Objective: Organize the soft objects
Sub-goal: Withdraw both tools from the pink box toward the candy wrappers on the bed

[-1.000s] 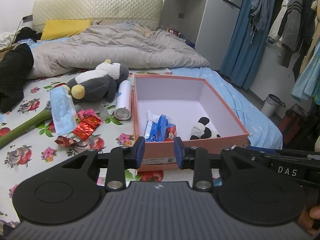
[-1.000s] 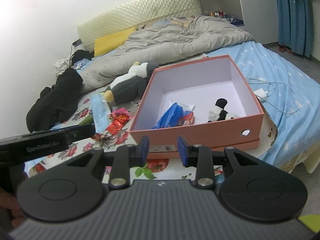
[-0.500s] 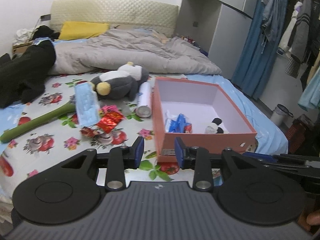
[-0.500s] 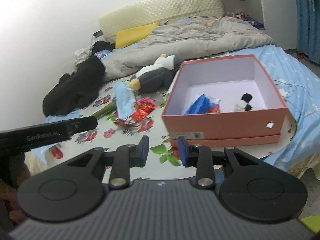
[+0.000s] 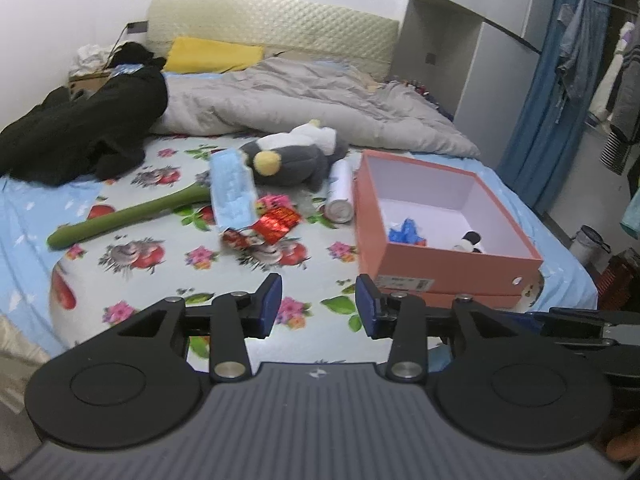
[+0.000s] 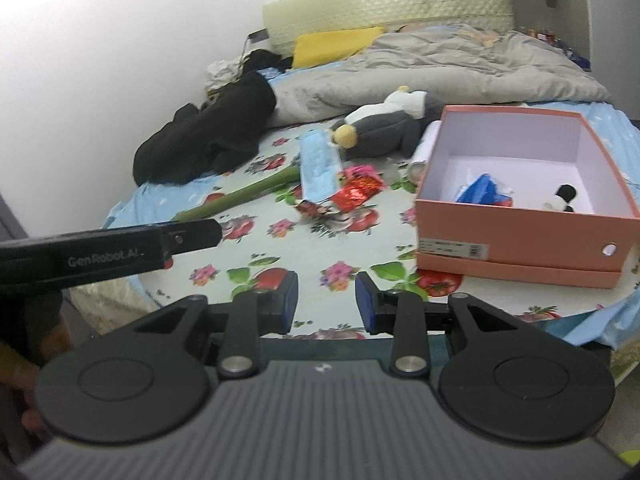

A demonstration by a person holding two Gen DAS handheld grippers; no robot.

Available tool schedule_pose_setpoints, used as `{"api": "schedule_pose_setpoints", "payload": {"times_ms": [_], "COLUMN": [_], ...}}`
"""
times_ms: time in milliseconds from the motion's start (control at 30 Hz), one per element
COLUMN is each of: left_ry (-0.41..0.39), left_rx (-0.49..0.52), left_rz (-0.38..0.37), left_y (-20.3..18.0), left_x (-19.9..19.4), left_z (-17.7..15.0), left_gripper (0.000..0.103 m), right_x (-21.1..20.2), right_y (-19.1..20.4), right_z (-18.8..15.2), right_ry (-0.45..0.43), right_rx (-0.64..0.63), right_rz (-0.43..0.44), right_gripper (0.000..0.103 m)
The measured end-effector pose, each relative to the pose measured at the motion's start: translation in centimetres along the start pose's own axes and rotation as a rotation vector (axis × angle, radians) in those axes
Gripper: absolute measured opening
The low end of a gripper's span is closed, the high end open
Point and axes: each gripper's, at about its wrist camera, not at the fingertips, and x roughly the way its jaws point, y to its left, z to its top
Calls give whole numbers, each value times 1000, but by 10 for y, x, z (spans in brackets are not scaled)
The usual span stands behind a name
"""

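Note:
A pink shoebox (image 5: 448,268) (image 6: 520,236) stands open on the bed at the right, holding a blue wrapper (image 5: 404,232) and a small panda toy (image 5: 468,242). Left of it lie a grey penguin plush (image 5: 292,156) (image 6: 384,120), a white tube (image 5: 339,194), a blue mask pack (image 5: 232,188) (image 6: 318,166), red packets (image 5: 276,222) and a green plush stem (image 5: 128,216). My left gripper (image 5: 318,306) hangs over the bed's near edge, its jaws opening with nothing between them. My right gripper (image 6: 326,304) is open and empty, short of the box.
A grey duvet (image 5: 304,96), a yellow pillow (image 5: 212,54) and black clothes (image 5: 80,128) fill the far half of the bed. A wardrobe and hanging clothes (image 5: 616,64) stand at the right. The left gripper's body (image 6: 108,254) crosses the right wrist view.
Both grippers have pulled back and to the left from the box, so more of the bed shows. The left jaws stand wider apart. Nothing on the bed has shifted.

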Motion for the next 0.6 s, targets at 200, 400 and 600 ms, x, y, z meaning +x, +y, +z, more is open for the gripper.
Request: {"api": "schedule_pose_setpoints", "payload": {"times_ms": [200,400,600], "left_ry": [33,57,92], "left_rx": [-45,-87,-93], "left_rz": [18,31,37], "left_y": [18,32,46], "left_x": [8,24,47], "left_z": [-6,0,11], "left_gripper": [46,47,47], "right_x": [13,27,50], "right_y": [8,7,4], "right_z": [1,9,20], "right_ry": [30,52,84], "right_rx": [-7,8,26], "right_rz": [3,-3,-8], "right_gripper": [36,36,36]}}
